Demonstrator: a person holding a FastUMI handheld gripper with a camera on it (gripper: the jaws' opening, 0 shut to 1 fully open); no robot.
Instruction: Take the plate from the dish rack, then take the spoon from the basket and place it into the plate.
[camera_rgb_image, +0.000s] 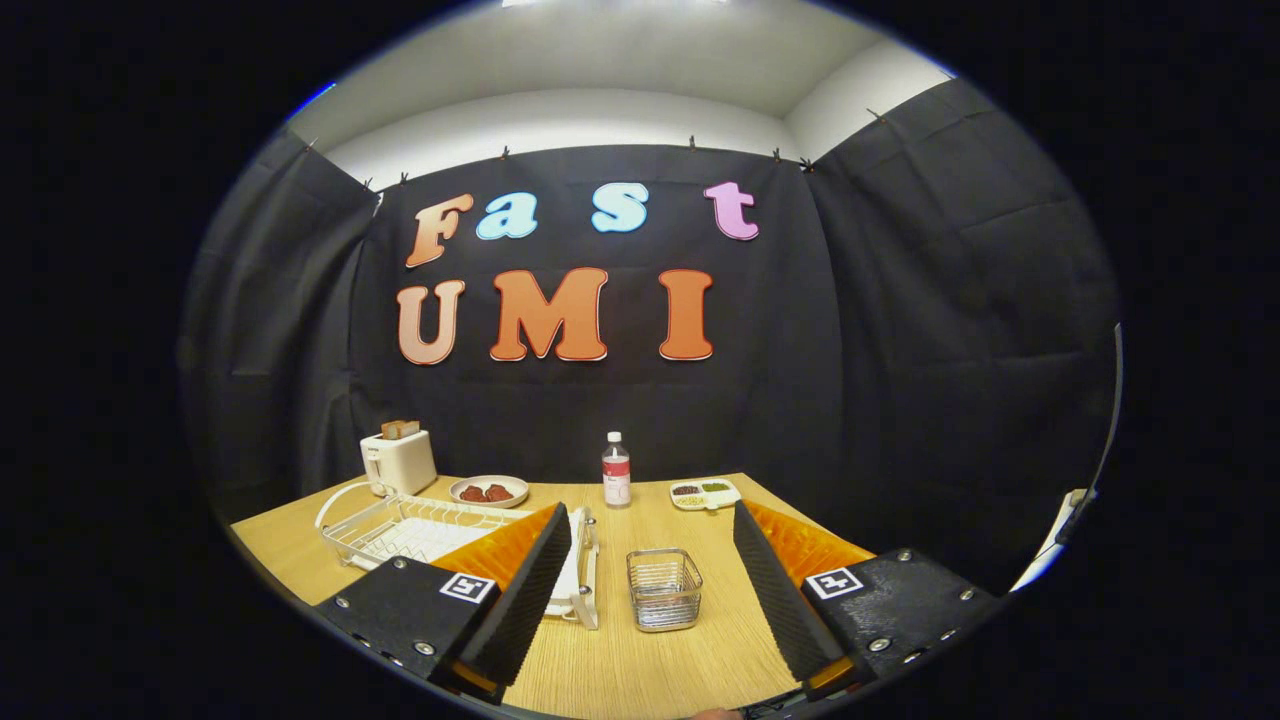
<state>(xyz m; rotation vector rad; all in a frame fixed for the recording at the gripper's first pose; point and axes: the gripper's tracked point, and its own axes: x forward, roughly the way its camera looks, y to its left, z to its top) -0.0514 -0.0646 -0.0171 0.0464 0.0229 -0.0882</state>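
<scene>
Claw held wide apart over a wooden surface, nothing between its fingers.

The small wire basket stands on the surface between the two fingers, touching neither; whether a spoon lies in it cannot be told. To the left, partly behind the left finger, sits the white wire dish rack, with the white edge of a plate showing just beside that finger. Each finger carries a square black-and-white marker; no brand or wording can be read on anything. Farther back stand a white toaster with bread in it, a bowl of brown food, a clear bottle with a red label too small to read, and a small divided dish. Black cloth walls the booth, with a pale ceiling above.
</scene>
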